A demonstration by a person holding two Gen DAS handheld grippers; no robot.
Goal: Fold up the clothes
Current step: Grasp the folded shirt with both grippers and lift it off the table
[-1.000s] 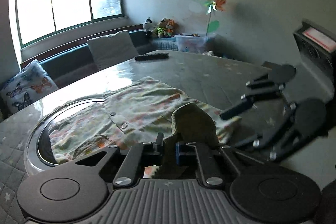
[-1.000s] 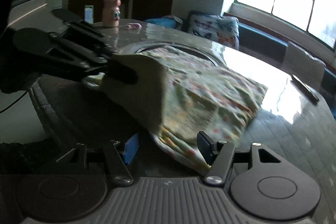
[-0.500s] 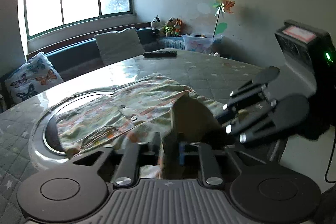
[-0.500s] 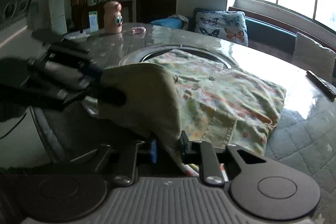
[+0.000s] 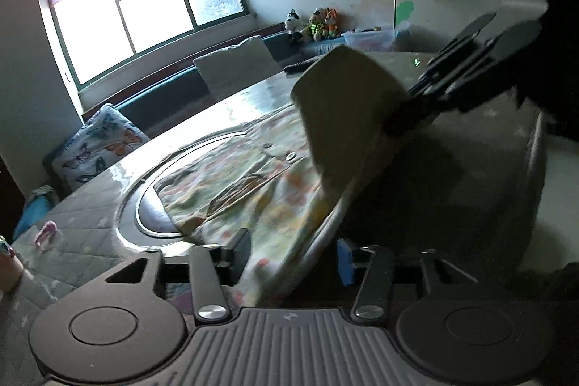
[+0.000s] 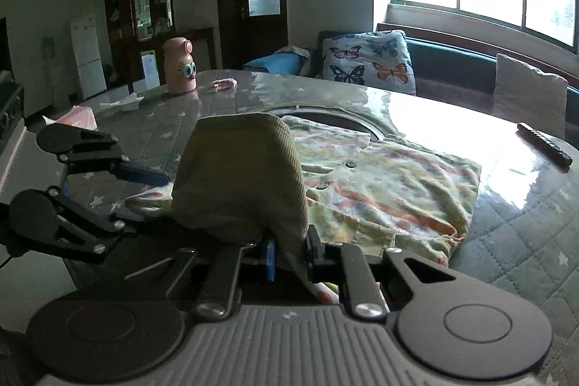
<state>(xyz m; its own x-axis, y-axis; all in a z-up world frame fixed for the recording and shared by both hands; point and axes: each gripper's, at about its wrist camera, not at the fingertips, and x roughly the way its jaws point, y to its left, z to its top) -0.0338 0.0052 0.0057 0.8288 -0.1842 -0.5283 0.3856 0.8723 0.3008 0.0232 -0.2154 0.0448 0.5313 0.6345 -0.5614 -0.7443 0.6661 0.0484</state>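
Ahead of both grippers, we see the garment lying flat on the table, stretching toward the window. Our right gripper pinches the raised hem; our left gripper stands wide, cloth draped loosely between its fingers.

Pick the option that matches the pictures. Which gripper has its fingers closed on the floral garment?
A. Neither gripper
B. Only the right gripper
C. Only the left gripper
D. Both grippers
B: in the right wrist view the right gripper pinches the floral garment between closed fingers, while in the left wrist view the left gripper stands open, the cloth merely passing between its spread fingers.
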